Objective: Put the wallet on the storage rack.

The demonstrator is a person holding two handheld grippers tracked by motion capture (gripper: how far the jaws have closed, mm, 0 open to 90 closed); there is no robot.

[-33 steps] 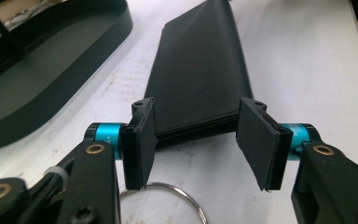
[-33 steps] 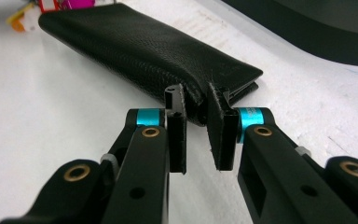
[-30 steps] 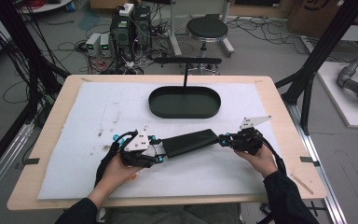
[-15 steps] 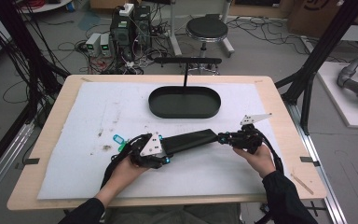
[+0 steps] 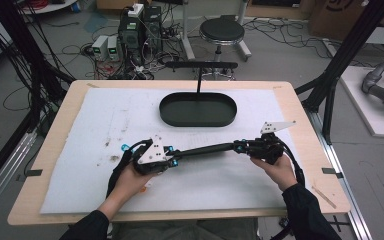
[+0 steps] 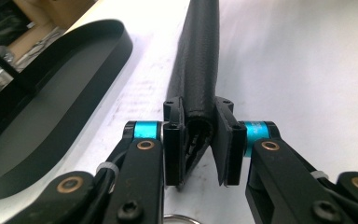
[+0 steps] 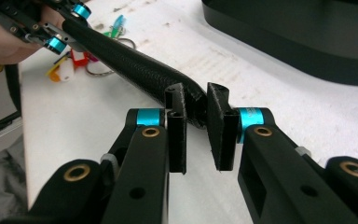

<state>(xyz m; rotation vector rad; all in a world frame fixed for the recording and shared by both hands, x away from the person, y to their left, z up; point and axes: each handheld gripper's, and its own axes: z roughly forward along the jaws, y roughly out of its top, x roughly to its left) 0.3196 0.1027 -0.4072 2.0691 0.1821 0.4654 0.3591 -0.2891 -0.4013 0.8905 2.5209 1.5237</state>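
A long black leather-like pouch (image 5: pixel 205 149) (image 6: pixel 200 60) (image 7: pixel 130 65) is stretched between my two grippers over the white mat, turned so it looks narrow from above. My left gripper (image 5: pixel 174 159) (image 6: pixel 198 121) is shut on its left end, where the pouch's open mouth sits between the jaws. My right gripper (image 5: pixel 237 146) (image 7: pixel 196 100) is shut on the opposite, rounded end. In the right gripper view the left gripper (image 7: pixel 65 28) and the hand holding it appear at the top left.
A black oval tray (image 5: pixel 197 122) (image 6: pixel 98 60) (image 7: pixel 307 51) with a thin T-shaped stand (image 5: pixel 200 65) lies beyond the pouch. A key ring with coloured tags (image 7: pixel 74 60) rests on the mat under the left hand. The white mat (image 5: pixel 90 130) covers a wooden table.
The pouch lay flat and wide a second ago; now it is turned on edge and pulled into a thin line. My left gripper has shifted slightly right; the right has hardly moved.
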